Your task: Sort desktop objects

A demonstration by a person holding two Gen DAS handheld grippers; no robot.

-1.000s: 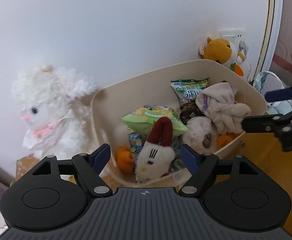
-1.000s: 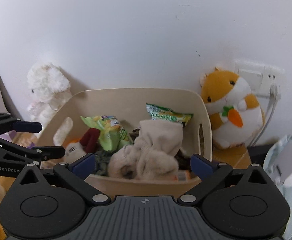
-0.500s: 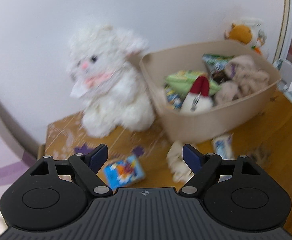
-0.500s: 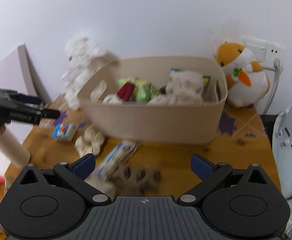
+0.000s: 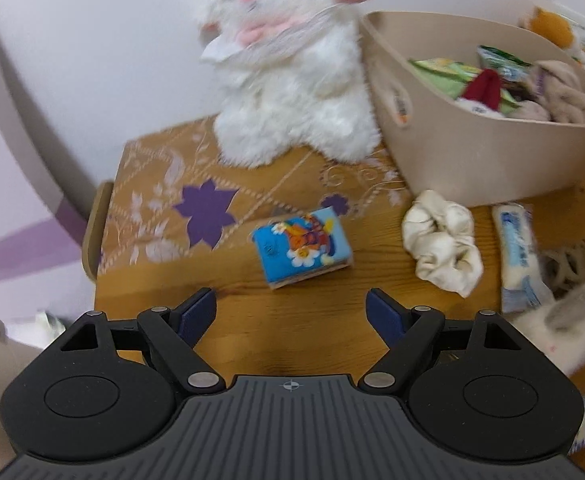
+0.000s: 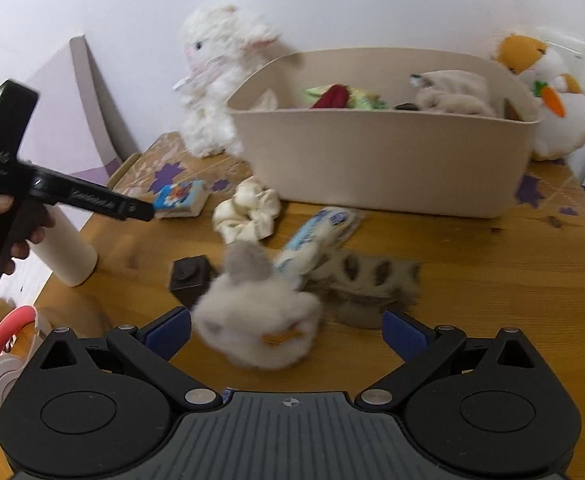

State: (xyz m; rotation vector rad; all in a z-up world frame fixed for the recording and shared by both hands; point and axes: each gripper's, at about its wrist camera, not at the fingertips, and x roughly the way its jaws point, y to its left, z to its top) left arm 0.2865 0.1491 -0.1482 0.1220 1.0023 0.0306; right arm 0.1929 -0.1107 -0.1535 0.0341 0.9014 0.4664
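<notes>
Two hand-held grippers gape empty: the left hand-held gripper faces the small blue picture book just ahead, the right hand-held gripper apparently straddles a blurred plush toy.

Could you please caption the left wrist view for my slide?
Open left gripper above a blue cloth book on the table, beside a scrunchie, bin and white plush.

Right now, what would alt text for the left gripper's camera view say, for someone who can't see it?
An open left gripper, empty, hovers above a wooden table, aimed toward a small blue picture book. Beyond sit a white plush lamb and a beige bin of toys and snack packs; a cream scrunchie lies beside the book.
</notes>
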